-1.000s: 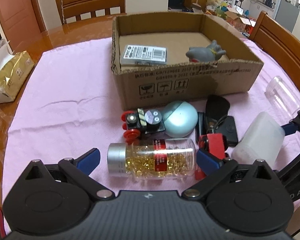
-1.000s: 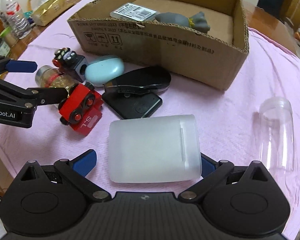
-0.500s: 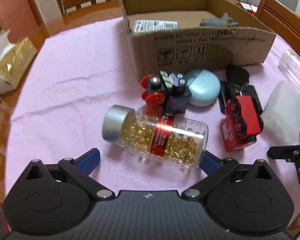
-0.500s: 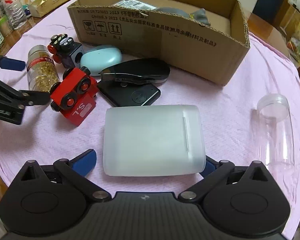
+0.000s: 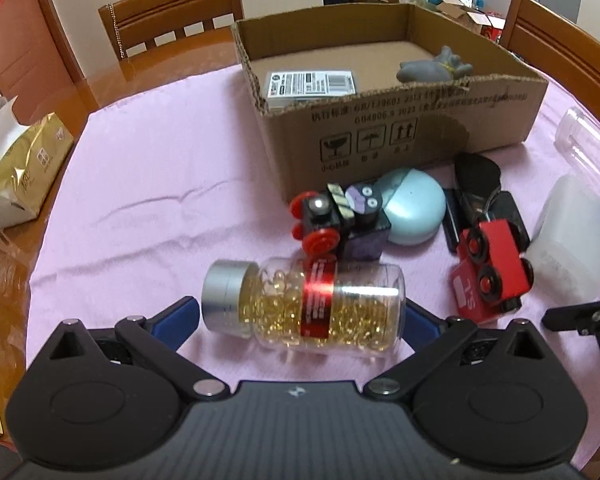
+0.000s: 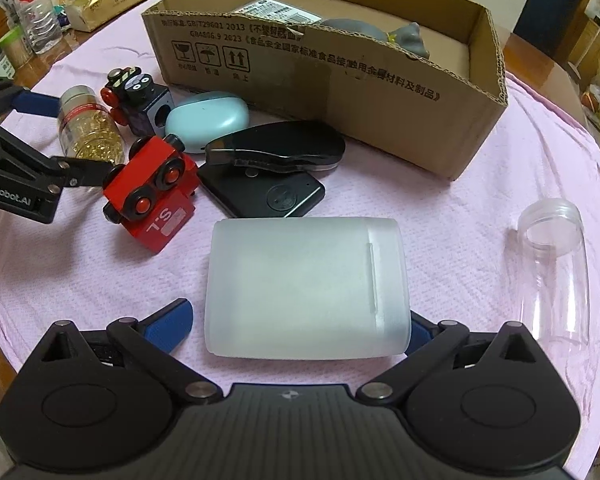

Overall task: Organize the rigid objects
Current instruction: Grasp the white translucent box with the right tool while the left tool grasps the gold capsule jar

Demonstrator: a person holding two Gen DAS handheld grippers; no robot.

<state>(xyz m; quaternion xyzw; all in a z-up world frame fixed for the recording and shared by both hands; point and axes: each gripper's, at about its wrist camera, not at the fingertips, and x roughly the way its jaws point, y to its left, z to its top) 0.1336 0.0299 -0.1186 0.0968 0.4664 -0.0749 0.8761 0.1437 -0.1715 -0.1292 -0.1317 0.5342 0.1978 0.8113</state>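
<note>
My left gripper (image 5: 302, 316) is shut on a clear bottle of gold capsules (image 5: 340, 312) with a silver cap, held crosswise and slightly tilted over the pink cloth. My right gripper (image 6: 300, 324) is open around a frosted white plastic box (image 6: 306, 280) lying on the cloth; a gap shows at its left finger. The cardboard box (image 5: 400, 132) stands beyond, holding a labelled flat pack (image 5: 312, 82) and a grey figure (image 5: 432, 68). In front of it lie a black toy train (image 5: 332, 220), a red toy train (image 5: 492, 272), a teal case (image 5: 414, 212) and black cases (image 6: 276, 160).
An empty clear jar (image 6: 552, 264) lies on its side at the right. A gold packet (image 5: 24, 168) sits at the table's left edge, with a water bottle (image 6: 32, 8) near it. Wooden chairs (image 5: 172, 12) stand behind the table. Bare pink cloth (image 5: 160, 200) spreads to the left.
The left gripper has closed on the capsule bottle and raised it, tilting it. The right gripper has drawn nearer the white box, which now fills more of its view.
</note>
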